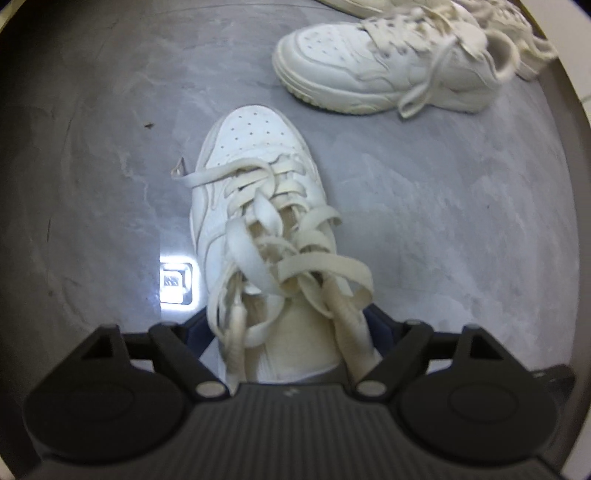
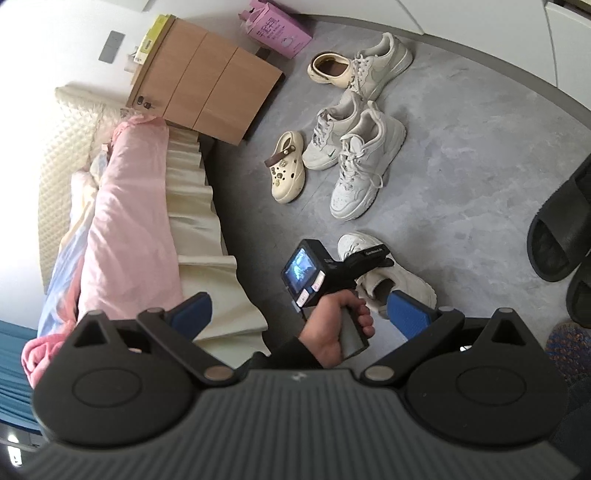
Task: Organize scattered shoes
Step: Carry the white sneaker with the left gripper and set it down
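Note:
A white sneaker with loose cream laces lies on the grey floor, toe pointing away. My left gripper is shut on its tongue and collar, a blue pad on each side. The right wrist view shows the same sneaker under the left gripper, which a hand holds. My right gripper hangs open high above the floor with nothing between its fingers. A second white sneaker lies crosswise beyond the held one.
More white sneakers and two cream clogs are scattered near a wooden nightstand and a pink box. Black slides sit at the right. A bed with a pink blanket runs along the left.

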Motion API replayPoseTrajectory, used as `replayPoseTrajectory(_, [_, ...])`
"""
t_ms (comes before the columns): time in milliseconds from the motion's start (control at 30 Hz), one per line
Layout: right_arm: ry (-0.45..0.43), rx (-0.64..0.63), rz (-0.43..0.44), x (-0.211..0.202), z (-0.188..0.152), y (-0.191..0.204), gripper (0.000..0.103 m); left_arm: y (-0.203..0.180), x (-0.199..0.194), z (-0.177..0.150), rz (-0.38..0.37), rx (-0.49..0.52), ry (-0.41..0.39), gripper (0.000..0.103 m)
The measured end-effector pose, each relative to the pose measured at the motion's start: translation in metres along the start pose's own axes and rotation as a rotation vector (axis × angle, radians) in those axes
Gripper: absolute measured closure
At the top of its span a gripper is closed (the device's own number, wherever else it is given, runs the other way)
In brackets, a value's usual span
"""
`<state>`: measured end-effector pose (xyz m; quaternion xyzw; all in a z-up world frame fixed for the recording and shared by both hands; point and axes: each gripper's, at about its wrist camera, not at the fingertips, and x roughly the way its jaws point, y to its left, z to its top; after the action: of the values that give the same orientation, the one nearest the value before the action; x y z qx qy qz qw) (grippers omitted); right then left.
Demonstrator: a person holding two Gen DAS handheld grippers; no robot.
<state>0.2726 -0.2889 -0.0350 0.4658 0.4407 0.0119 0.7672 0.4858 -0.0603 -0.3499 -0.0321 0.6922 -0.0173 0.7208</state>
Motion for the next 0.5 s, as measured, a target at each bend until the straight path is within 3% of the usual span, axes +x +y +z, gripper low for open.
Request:
replayPoseTrajectory(67, [-0.009,-0.005,0.0,-0.002,0.001,0.0,0.0,-0.004,0.003,-0.006,0.003,0.046,-0.009,0.013])
replayPoseTrajectory(133, [-0.018,-0.009,0.0,-0.004,0.002,0.0,0.0,-0.011,-0.008,-0.014,0.026,0.12,-0.076,0.011])
replayPoseTrajectory(200, [-0.027,-0.014,0.001,-0.005,0.002,0.0,0.0,-0.008,-0.021,-0.019,0.018,0.112,-0.091,0.005])
replayPoseTrajectory(300, [-0.042,-0.03,-0.001,-0.007,0.003,0.002,0.0,-0.001,-0.043,-0.023,-0.002,0.079,-0.089,0.005])
replayPoseTrajectory(500, [-0.073,-0.097,-0.036,-0.009,-0.002,0.012,0.0,0.007,-0.105,-0.026,-0.006,0.115,-0.097,0.004])
